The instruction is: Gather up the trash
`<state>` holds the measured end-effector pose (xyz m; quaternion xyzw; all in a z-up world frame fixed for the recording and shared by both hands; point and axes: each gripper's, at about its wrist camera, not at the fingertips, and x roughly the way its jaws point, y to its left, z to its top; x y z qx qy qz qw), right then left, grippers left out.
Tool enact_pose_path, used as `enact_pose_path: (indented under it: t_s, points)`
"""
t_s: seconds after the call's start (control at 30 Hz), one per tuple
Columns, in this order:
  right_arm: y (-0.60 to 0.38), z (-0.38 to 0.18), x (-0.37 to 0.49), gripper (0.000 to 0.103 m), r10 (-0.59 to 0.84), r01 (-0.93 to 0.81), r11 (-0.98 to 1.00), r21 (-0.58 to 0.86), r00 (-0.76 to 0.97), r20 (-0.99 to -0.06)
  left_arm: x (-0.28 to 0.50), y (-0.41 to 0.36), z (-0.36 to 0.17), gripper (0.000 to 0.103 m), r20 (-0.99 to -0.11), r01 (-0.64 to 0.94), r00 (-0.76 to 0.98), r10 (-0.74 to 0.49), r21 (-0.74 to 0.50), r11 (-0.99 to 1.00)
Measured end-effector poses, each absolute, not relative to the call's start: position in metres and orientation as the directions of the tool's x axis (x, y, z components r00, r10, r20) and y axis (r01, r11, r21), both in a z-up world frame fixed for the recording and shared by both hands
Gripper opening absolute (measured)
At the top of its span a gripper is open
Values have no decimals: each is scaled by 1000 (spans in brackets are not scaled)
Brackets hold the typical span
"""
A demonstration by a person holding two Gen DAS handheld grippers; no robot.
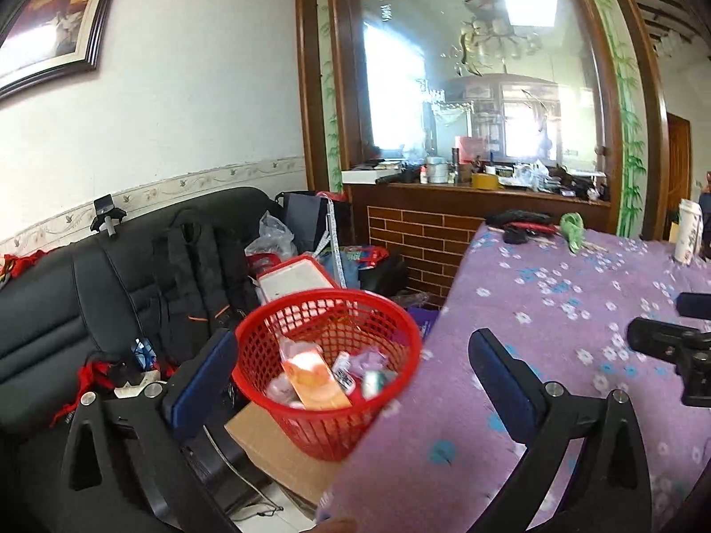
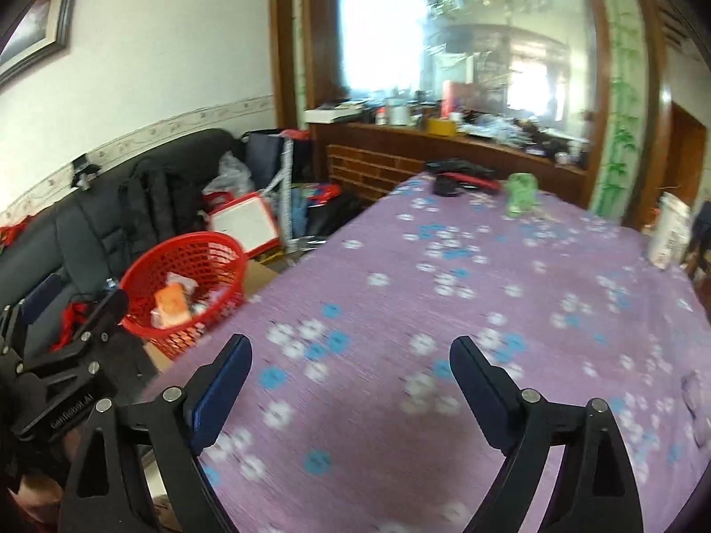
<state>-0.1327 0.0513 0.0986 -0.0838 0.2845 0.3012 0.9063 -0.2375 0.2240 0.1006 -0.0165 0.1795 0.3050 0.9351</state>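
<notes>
Both my grippers are spread wide with nothing in them: the left gripper by the red bin, the right gripper over the table. The trash sits in the bin. I could bump the bin off its box and spill it.

Black sofa against wall, black backpack laid on it. Framed picture hung above. Floral purple tablecloth spread over table; green crumpled item and white cup placed at far edge.
</notes>
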Motion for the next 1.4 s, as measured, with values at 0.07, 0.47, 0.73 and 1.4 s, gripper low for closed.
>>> enact_pose_path:
  t_s: [0.07,0.47,0.73,1.4]
  points:
    - [37,95,-139,96,489,-583,812,13,669,-560,-240,214,97,103,-367,-567,750,551,72,821]
    - [-11,80,-164,96,432,-531,847,-15,706,-561,-256,181,91,103,-369,-568,755,542,47,822]
    - [-16,79,-176,97,415,-522,852,-45,724,-551,-253,165,85,103,-340,-594,723,601,138,793]
    - [-10,75,-177,98,393,-521,850,-76,724,-566,-244,165,77,103,-376,-578,713,592,162,800]
